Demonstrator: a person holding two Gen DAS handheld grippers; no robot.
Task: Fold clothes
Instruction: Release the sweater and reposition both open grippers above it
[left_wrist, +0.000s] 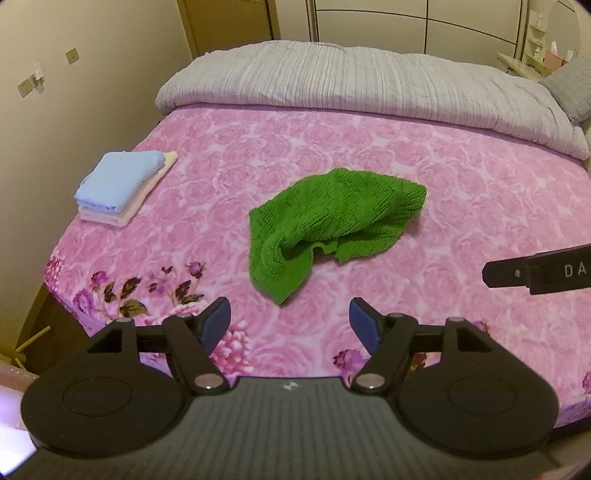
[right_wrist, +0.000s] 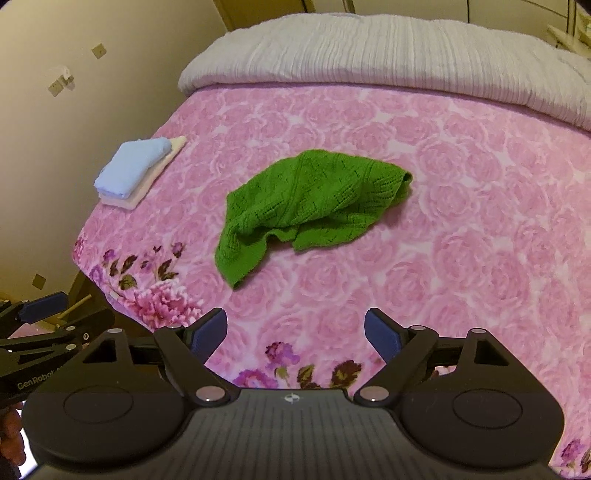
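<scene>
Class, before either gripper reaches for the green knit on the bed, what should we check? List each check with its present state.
1. Left gripper open, holding nothing: ok.
2. Right gripper open, holding nothing: ok.
3. Green knit garment lying flat for folding: not ok, crumpled.
4. Pink floral blanket bare around garment: ok.
5. Folded stack apart from garment: ok.
6. Garment's sleeves or hem located: cannot tell.
</scene>
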